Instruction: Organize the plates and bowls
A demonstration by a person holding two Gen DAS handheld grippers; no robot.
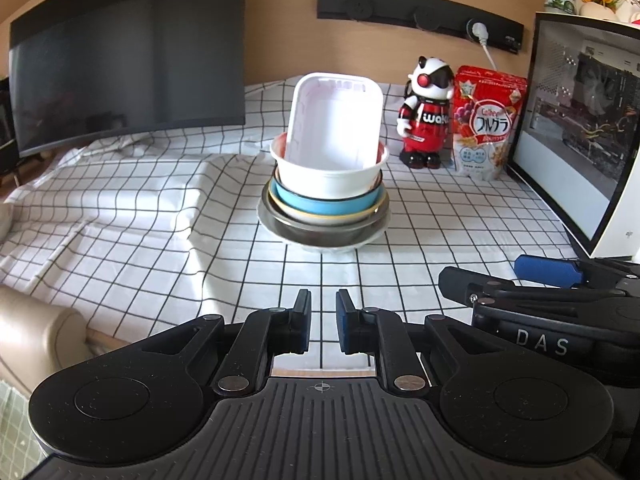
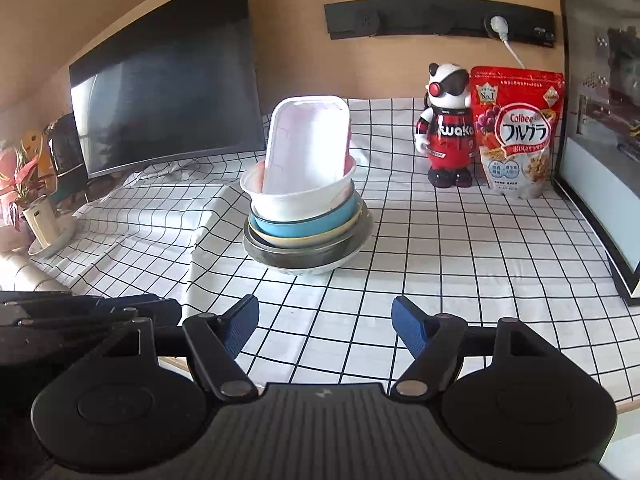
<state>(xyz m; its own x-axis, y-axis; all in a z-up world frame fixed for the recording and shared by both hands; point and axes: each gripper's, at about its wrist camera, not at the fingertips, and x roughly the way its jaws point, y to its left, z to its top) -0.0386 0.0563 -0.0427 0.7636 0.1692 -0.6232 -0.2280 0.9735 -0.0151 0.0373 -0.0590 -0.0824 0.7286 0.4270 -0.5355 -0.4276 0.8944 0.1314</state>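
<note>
A stack of dishes stands mid-table on the checked cloth [image 1: 400, 264]. A white rectangular container [image 1: 336, 120] leans upright inside a white bowl [image 1: 332, 182]. Under that come a blue bowl [image 1: 320, 205], a yellow-rimmed dish and a metal bowl [image 1: 320, 233]. The right wrist view shows the same container [image 2: 308, 144], white bowl [image 2: 296, 200] and metal bowl [image 2: 304, 258]. My left gripper [image 1: 322, 296] hovers in front of the stack, a narrow gap between its pads, nothing in it. My right gripper [image 2: 325, 308] is beside it, wide open and empty.
A dark monitor [image 1: 128, 60] stands at the back left. At the back right are a red robot toy [image 1: 426, 116], a cereal bag [image 1: 486, 120] and a glass-sided computer case [image 1: 580, 128]. A potted plant [image 2: 32, 200] sits far left.
</note>
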